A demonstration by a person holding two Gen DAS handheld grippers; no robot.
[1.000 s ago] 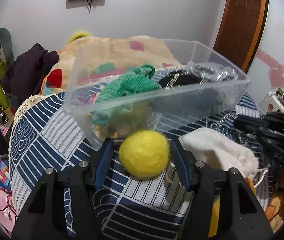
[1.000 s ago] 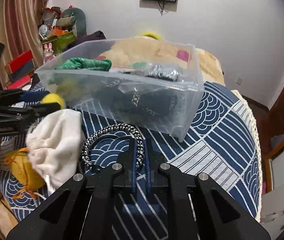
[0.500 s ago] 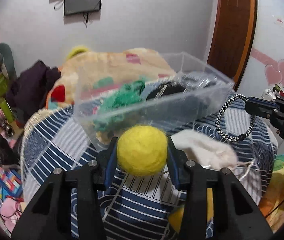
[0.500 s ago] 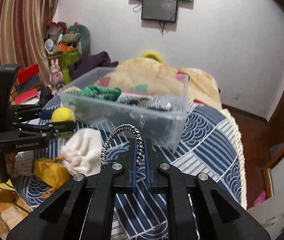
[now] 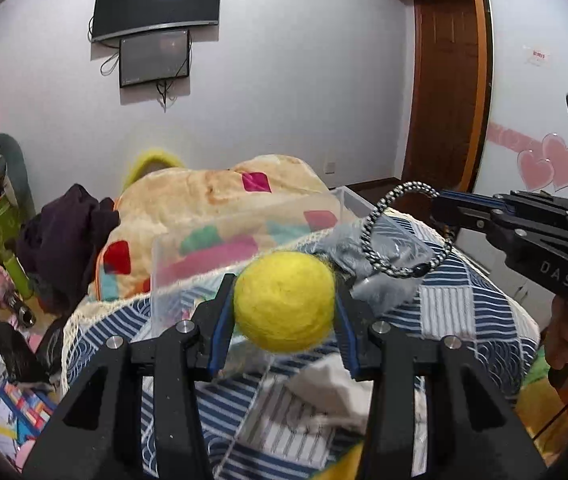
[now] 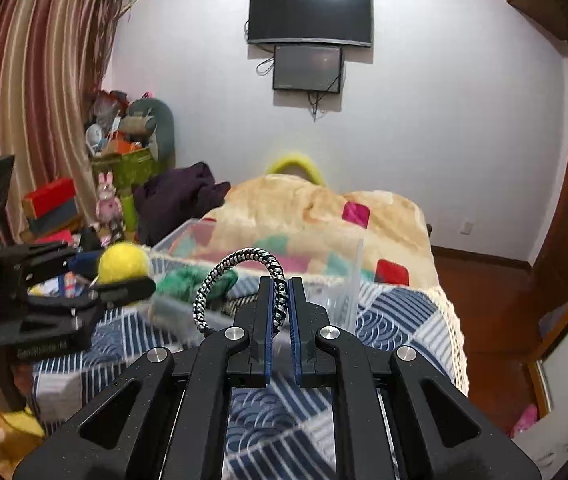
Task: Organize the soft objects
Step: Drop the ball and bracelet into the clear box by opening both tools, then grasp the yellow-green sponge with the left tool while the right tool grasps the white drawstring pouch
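Note:
My left gripper [image 5: 284,308] is shut on a yellow felt ball [image 5: 284,300] and holds it in the air just before the near wall of a clear plastic bin [image 5: 188,256]. My right gripper [image 6: 280,296] is shut on a black-and-white braided loop [image 6: 224,276] and holds it up near the bin's right end [image 6: 348,280]. The loop also shows at the right of the left wrist view [image 5: 400,232]. A green knitted piece [image 6: 188,280] and a grey item [image 5: 364,248] lie in the bin.
The bin stands on a blue-and-white patterned cloth [image 5: 476,312] over a round table. A white pouch [image 5: 332,388] and a yellow item [image 6: 24,424] lie on the cloth near me. A blanket-covered bed [image 6: 316,208] stands behind; clutter is stacked at the left [image 6: 124,152].
Both grippers have risen with their objects. The ball and the braided loop are now up at the bin's rim, and the loop has moved closer over the bin's right end.

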